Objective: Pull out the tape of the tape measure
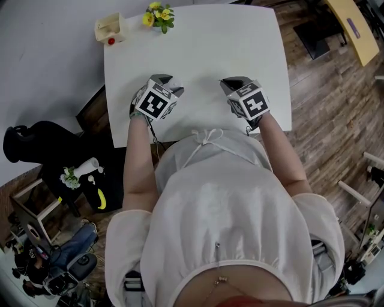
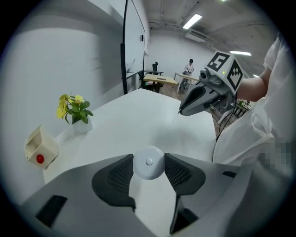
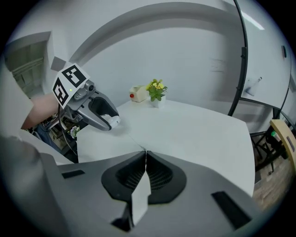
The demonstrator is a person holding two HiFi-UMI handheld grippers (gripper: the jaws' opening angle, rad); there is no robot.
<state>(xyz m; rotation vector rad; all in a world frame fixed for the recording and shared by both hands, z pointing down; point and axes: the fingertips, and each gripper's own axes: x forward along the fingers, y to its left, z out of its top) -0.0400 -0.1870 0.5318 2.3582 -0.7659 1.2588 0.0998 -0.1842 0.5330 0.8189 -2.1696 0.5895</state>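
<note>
White table, grey grippers, a few bright spots

The table (image 1: 204,54) is plain white, and so is the round tape measure (image 2: 148,163); its tape (image 3: 134,142) shows only as a thin pale line. The left gripper (image 2: 148,157) and right gripper (image 3: 145,152) are grey, with black ribbed pads (image 2: 121,176). Each marker cube (image 1: 157,101) is white with black square patterns. At the table's far edge the flowers (image 1: 158,15) are yellow over green leaves, in a white pot. Near the far left corner the box (image 1: 110,28) is cream with a red dot (image 1: 111,41). The floor (image 1: 330,120) is brown wood planks. The person's top (image 1: 222,204) is white.
</note>
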